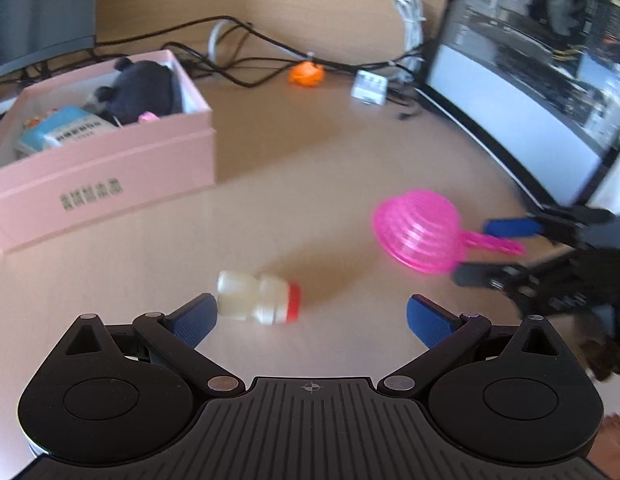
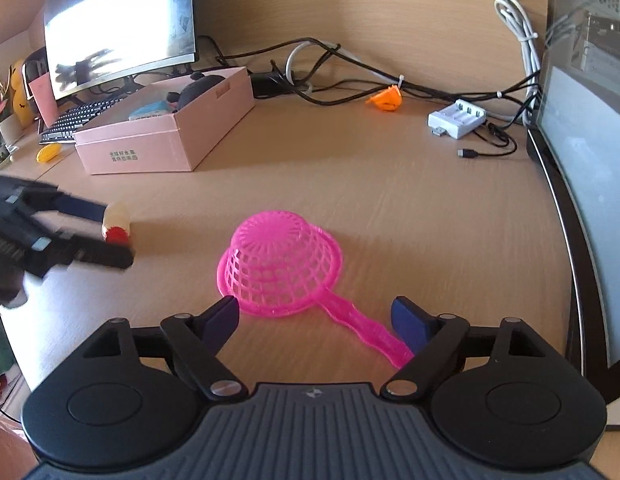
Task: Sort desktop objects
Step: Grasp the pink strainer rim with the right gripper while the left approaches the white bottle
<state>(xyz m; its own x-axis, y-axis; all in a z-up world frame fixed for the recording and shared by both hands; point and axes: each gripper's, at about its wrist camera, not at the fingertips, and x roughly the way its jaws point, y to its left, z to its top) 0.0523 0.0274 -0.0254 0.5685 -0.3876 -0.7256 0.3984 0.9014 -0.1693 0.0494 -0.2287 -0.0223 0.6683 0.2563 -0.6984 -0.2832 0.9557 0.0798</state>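
Observation:
A small white bottle with a red cap lies on its side on the wooden desk, between the open fingers of my left gripper; its base is at the left pad. It also shows in the right wrist view. A pink plastic strainer lies upside down, its handle running between the open fingers of my right gripper. In the left wrist view the strainer sits at the right gripper. A pink box holds a dark plush toy and a carton.
A monitor stands at the right desk edge, another monitor and a keyboard at the far left. Cables, an orange toy, a white battery charger and a yellow object lie on the desk.

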